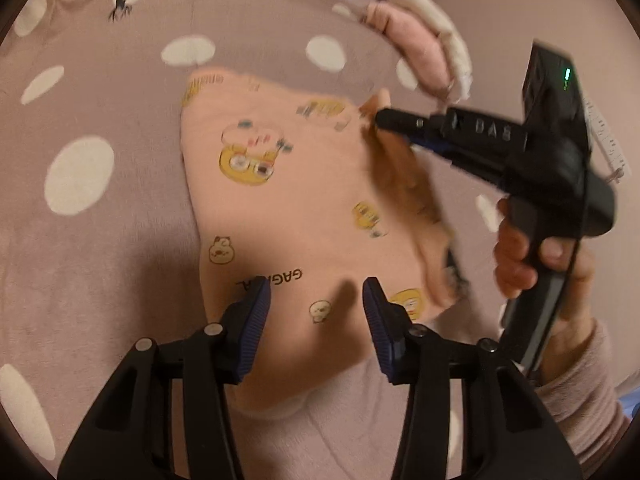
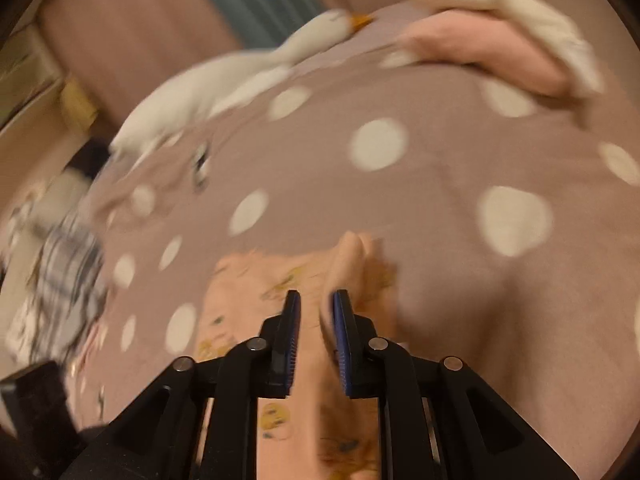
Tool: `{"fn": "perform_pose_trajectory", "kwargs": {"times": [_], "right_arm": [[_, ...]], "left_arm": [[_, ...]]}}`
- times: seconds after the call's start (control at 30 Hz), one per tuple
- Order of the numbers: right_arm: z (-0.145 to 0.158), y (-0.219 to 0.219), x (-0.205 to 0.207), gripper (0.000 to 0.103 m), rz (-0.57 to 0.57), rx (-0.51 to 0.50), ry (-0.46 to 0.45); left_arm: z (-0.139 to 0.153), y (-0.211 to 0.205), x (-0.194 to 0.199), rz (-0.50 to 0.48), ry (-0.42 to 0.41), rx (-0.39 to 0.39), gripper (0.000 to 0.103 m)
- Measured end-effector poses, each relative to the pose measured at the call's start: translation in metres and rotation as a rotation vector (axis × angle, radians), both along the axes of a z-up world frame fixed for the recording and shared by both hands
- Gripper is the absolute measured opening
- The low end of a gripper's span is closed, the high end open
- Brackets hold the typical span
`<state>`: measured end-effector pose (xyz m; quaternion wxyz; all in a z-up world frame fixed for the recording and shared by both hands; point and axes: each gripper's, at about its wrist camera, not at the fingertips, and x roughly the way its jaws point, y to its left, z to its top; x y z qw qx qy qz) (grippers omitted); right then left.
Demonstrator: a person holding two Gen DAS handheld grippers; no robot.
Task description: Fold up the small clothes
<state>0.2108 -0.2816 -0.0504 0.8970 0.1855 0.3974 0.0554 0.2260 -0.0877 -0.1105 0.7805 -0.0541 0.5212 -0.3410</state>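
Note:
A small pink garment (image 1: 288, 208) printed with yellow cartoon figures lies on the spotted mauve bedspread (image 1: 100, 100). My left gripper (image 1: 316, 286) hovers open over its near edge with nothing between the pads. My right gripper (image 1: 380, 116), held in a hand (image 1: 520, 256), reaches in from the right to the garment's far right corner, where the cloth stands up in a ridge. In the right wrist view the right gripper (image 2: 317, 298) has its jaws a narrow gap apart, and the raised fold of the garment (image 2: 248, 280) runs between them. The picture is blurred.
Folded pink and white clothes (image 1: 420, 48) are stacked at the far right of the bed, also the folded clothes (image 2: 500, 40). A white plush goose (image 2: 224, 84) lies along the bed's far left edge. A checked cloth (image 2: 68, 264) hangs off the left side.

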Motion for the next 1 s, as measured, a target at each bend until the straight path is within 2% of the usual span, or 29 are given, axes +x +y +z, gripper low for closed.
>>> {"fn": "perform_pose_trajectory", "kwargs": {"times": [0.1, 0.2, 0.23, 0.33, 0.47, 0.57, 0.63, 0.73, 0.8, 0.87, 0.93, 1.0], "right_arm": [[-0.014, 0.005, 0.017, 0.016, 0.003, -0.034, 0.041], [-0.029, -0.007, 0.028, 0.016, -0.074, -0.112, 0.104], [-0.034, -0.012, 0.029, 0.016, -0.095, -0.110, 0.117], [-0.039, -0.036, 0.025, 0.017, -0.168, -0.023, 0.112], [-0.027, -0.053, 0.006, 0.018, -0.267, -0.058, 0.074], [-0.011, -0.043, -0.014, 0.018, -0.193, -0.031, 0.001], [-0.002, -0.029, -0.030, 0.018, -0.074, -0.011, -0.021], [0.003, 0.002, -0.055, 0.018, 0.104, -0.067, -0.051], [-0.005, 0.024, -0.068, 0.018, 0.191, -0.127, -0.028], [-0.019, 0.037, -0.073, 0.018, 0.231, -0.201, 0.015], [-0.035, 0.039, -0.073, 0.018, 0.217, -0.279, 0.068], [-0.042, 0.032, -0.079, 0.018, 0.190, -0.284, 0.070]], "left_arm": [[-0.009, -0.002, 0.001, -0.003, 0.005, 0.017, 0.045], [-0.009, -0.001, 0.001, -0.011, 0.007, 0.018, 0.046], [-0.009, 0.000, 0.001, -0.013, 0.009, 0.014, 0.046], [-0.010, 0.001, 0.001, -0.015, 0.009, 0.006, 0.046], [-0.009, -0.002, 0.003, -0.014, 0.006, 0.011, 0.046], [-0.009, -0.005, 0.004, -0.012, 0.007, 0.010, 0.046], [-0.009, -0.005, 0.004, -0.009, 0.010, 0.011, 0.046], [-0.009, -0.009, 0.005, -0.006, 0.008, 0.020, 0.046], [-0.009, -0.010, 0.005, -0.007, 0.004, 0.027, 0.046], [-0.009, -0.010, 0.004, -0.006, 0.002, 0.033, 0.046], [-0.010, -0.008, 0.003, -0.005, 0.004, 0.037, 0.046], [-0.010, -0.004, -0.002, -0.004, 0.000, 0.043, 0.046]]}}
